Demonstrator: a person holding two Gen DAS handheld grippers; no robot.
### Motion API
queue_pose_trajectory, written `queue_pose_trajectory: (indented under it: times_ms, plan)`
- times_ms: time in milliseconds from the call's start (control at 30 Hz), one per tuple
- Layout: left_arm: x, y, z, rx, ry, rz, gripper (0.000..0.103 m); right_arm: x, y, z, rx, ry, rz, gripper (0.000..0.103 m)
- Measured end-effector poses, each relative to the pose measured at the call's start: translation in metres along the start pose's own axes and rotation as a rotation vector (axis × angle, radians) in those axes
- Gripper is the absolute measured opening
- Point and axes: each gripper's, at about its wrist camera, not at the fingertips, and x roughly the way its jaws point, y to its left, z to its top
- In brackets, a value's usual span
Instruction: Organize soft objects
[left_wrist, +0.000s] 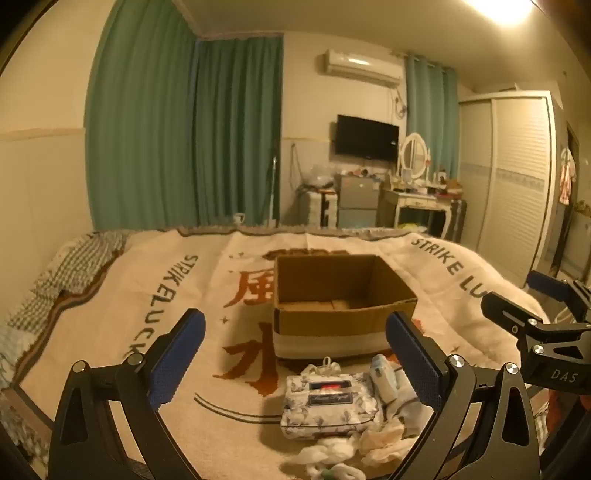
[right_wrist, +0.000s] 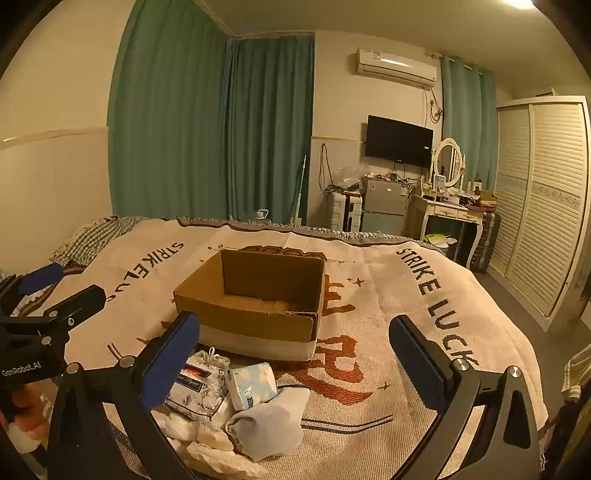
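An open, empty cardboard box (left_wrist: 332, 295) stands on the bed blanket (left_wrist: 129, 332); it also shows in the right wrist view (right_wrist: 258, 295). In front of it lies a pile of soft things: a floral tissue pack (left_wrist: 328, 406), a light blue packet (left_wrist: 382, 376) and white cloths (left_wrist: 388, 432). The right wrist view shows the floral pack (right_wrist: 199, 391), the blue packet (right_wrist: 253, 384) and a white folded cloth (right_wrist: 269, 424). My left gripper (left_wrist: 295, 365) is open above the pile. My right gripper (right_wrist: 295, 365) is open and empty, to the right of the pile.
The bed's far edge meets green curtains (left_wrist: 184, 129). A dresser with mirror (right_wrist: 448, 206), small fridge (right_wrist: 384, 203) and white wardrobe (right_wrist: 543, 203) stand beyond. The blanket's right edge (right_wrist: 517, 332) drops to the floor.
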Motion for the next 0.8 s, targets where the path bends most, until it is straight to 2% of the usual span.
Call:
queue_pose_trajectory:
  times_ms: [800]
  plan:
    - [0.0002,0.003,0.0018,-0.018,0.016,0.009,0.1,0.0003,-0.0003,0.0,-0.004,0.001,-0.002,0.103]
